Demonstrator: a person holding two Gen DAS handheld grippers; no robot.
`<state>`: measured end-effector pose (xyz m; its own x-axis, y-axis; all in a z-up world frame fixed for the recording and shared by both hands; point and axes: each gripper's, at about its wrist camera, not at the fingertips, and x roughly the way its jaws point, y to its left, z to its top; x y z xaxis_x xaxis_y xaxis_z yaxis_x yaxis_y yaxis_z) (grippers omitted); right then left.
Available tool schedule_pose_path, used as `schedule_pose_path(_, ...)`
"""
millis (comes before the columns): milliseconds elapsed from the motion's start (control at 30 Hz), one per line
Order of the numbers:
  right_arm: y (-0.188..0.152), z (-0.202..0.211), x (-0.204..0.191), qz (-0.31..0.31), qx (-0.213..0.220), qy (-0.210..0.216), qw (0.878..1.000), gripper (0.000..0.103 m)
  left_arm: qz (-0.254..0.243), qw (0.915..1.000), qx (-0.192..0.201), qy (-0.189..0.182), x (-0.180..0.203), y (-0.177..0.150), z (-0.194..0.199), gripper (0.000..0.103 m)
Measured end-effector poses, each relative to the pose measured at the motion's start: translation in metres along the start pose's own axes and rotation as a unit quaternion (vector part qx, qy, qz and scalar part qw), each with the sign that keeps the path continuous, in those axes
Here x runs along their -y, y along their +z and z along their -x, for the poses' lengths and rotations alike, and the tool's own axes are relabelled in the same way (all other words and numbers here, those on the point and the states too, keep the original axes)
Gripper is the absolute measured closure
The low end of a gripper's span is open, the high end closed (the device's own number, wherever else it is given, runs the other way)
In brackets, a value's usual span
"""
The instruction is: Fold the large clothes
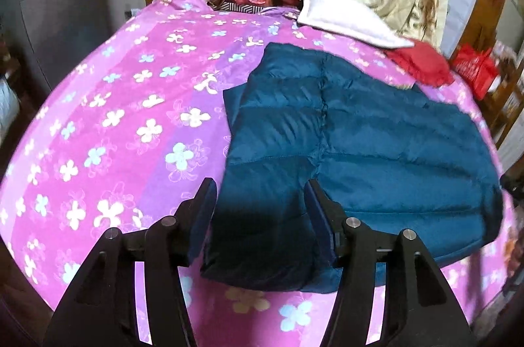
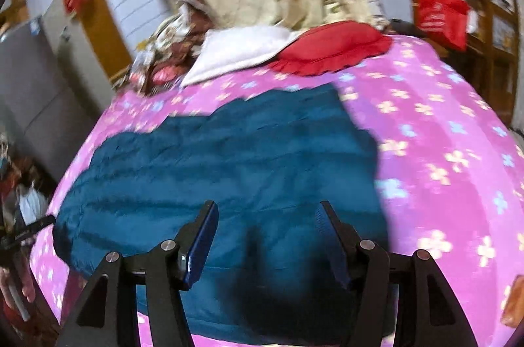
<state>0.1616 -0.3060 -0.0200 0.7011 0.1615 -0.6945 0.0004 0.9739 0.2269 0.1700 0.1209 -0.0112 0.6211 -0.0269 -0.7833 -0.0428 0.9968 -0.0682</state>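
On the bed (image 1: 108, 104), spread over the pink flowered cover, lies our teal puffer jacket (image 1: 344, 131), with the left tool (image 1: 260, 193) and right tool (image 2: 267, 216) both released above it. We judge it light, soft and slippery, best pinched at a hem or seam.

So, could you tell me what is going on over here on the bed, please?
A person with a handheld gripper in each hand is folding a teal puffer jacket on a bed with a pink flowered cover. The jacket lies flat, apparently partly folded. The left gripper and right gripper both hang open above its near edge, gripping nothing. A white towel and red pillow sit beyond it.
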Motion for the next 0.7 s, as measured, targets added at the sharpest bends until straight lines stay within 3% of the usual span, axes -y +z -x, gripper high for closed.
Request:
schedule_pose_path(200,-0.009,-0.047,-0.008,0.004,-0.023,-0.026,0.999,0.043,-0.02,0.9988,-0.018,0.04,0.008,-0.01,-0.04,0.047)
schedule_pose_path(367,-0.01,-0.051,-0.001,-0.005,-0.017,-0.024,1.0,0.043,-0.025,0.9986,-0.012,0.044,0.009,-0.012,-0.052,0.038)
schedule_pose_path(700,-0.033,-0.016,-0.011,0.005,-0.002,-0.034,0.999,0.043,-0.01,0.9981,0.023,0.056,0.011,-0.025,-0.011,0.038)
